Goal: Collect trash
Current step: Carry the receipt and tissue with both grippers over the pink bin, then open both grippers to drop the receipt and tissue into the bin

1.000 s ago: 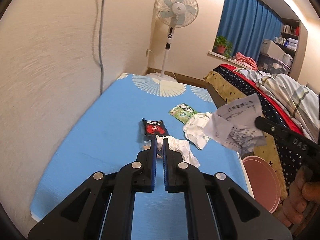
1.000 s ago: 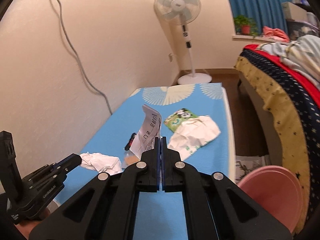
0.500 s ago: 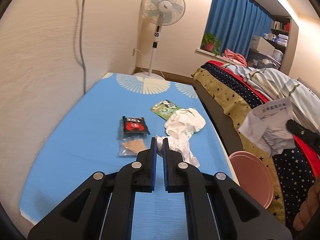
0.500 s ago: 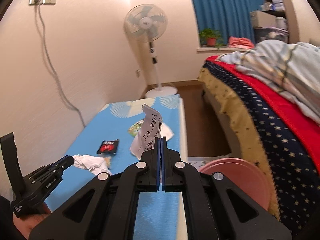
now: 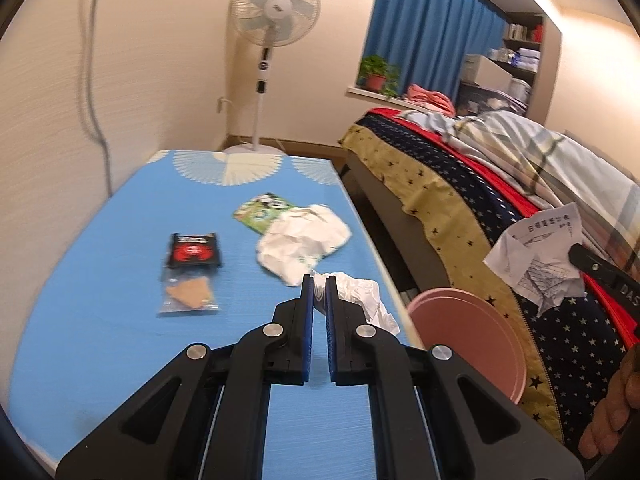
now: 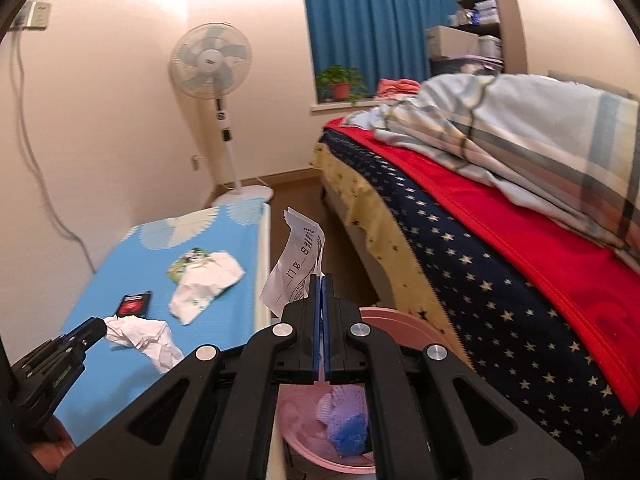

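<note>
the right tool (image 6: pixel 322 280) has its jaws pressed together on a printed paper slip (image 6: pixel 294 264), which sticks up and to the left of the tips. it hangs above a pink bin (image 6: pixel 396 326) that stands on the floor between the worktop (image 6: pixel 120 376) and the bed (image 6: pixel 500 280); purple and blue scraps (image 6: pixel 344 420) lie inside the bin. in the left wrist view the same slip (image 5: pixel 540 256) shows crumpled at the far right, over the star-patterned bedcover, with a hand (image 5: pixel 608 412) below it.

the left tool (image 5: pixel 319 280) is nearly closed, its blue pads pinching a crumpled white tissue (image 5: pixel 360 296) that trails to the right near the worktop's right edge. from the right wrist view the tissue (image 6: pixel 140 336) hangs from the tool's tip over the blue surface.

farther out on the blue worktop lie a clear packet with a tan piece (image 5: pixel 188 294), a black and red wrapper (image 5: pixel 194 250) just behind it, a larger crumpled white paper (image 5: pixel 300 242) and a green printed packet (image 5: pixel 262 208) partly under that paper.

beyond stand a pedestal fan (image 5: pixel 276 12), blue curtains (image 5: pixel 432 40) and a potted plant (image 5: pixel 376 72) on the sill.
</note>
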